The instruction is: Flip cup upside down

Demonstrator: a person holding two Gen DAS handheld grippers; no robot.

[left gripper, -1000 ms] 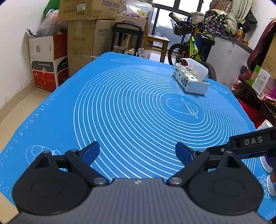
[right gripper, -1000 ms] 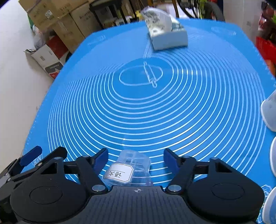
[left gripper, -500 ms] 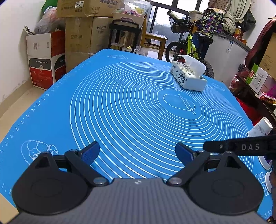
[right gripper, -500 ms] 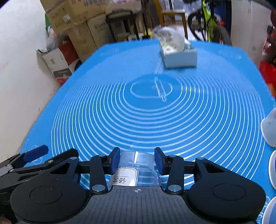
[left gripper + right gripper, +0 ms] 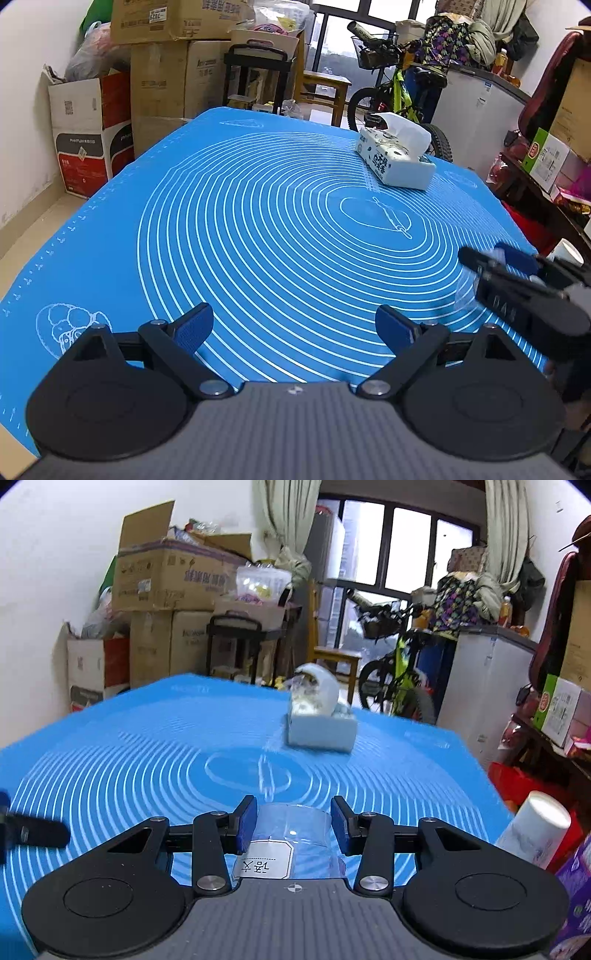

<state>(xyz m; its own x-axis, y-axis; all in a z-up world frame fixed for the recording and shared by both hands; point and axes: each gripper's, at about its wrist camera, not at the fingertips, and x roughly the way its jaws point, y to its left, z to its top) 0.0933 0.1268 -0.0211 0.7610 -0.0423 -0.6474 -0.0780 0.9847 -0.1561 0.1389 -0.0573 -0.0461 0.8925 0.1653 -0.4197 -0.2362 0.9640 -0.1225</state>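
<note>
A clear plastic cup (image 5: 291, 834) with a white label sits between the blue pads of my right gripper (image 5: 293, 825), which is shut on it and holds it above the blue mat (image 5: 129, 760). In the left wrist view the right gripper (image 5: 517, 273) shows at the right edge, tilted, with the cup (image 5: 466, 291) faintly visible under it. My left gripper (image 5: 295, 328) is open and empty, low over the near part of the mat (image 5: 258, 221).
A tissue box (image 5: 395, 162) (image 5: 319, 729) stands at the mat's far right. A white paper cup (image 5: 535, 827) (image 5: 565, 251) stands at the right edge. Cardboard boxes (image 5: 159, 74), a bicycle (image 5: 399, 96) and clutter lie beyond the table.
My right gripper closed on the clear cup, lifted it off the mat and tilted upward so its view now faces the room. The left gripper stayed open and barely moved.
</note>
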